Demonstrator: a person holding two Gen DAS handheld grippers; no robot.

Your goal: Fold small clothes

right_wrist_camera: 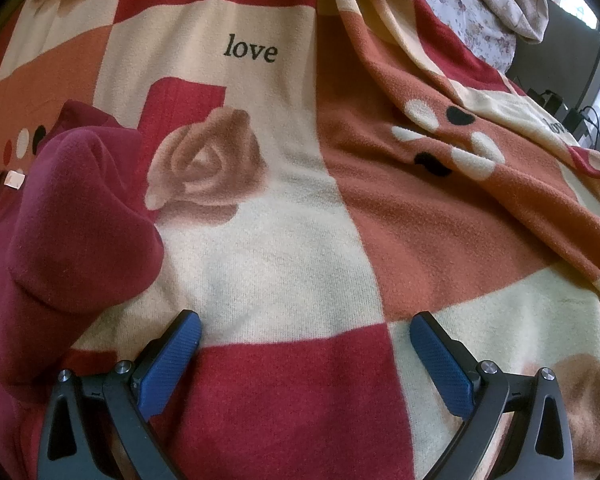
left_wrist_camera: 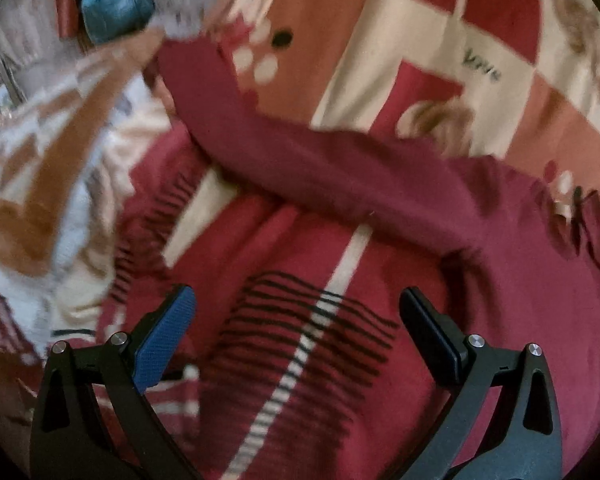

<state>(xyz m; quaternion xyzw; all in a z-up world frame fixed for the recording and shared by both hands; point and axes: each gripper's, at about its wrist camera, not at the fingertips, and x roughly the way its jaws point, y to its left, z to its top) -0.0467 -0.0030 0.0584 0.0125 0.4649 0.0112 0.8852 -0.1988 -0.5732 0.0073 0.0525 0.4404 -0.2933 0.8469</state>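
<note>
A small maroon sweater point(left_wrist_camera: 380, 200) lies spread on a patterned blanket point(left_wrist_camera: 420, 60), one sleeve folded across its body, which has a white stripe and dark bars. The picture is blurred by motion. My left gripper point(left_wrist_camera: 296, 304) hovers over the sweater's striped body, jaws wide open, nothing between them. In the right wrist view the same sweater point(right_wrist_camera: 72, 220) lies at the left, a sleeve bunched up and a white label by its collar. My right gripper point(right_wrist_camera: 306, 330) stands open over the bare blanket point(right_wrist_camera: 280, 240), to the right of the sweater, holding nothing.
A pile of other clothes point(left_wrist_camera: 52, 180), orange and white, lies left of the sweater, with a blue item point(left_wrist_camera: 116, 4) behind it. A flowered cloth point(right_wrist_camera: 488, 12) sits at the blanket's far right, beyond it a dark desk with cables point(right_wrist_camera: 572, 116).
</note>
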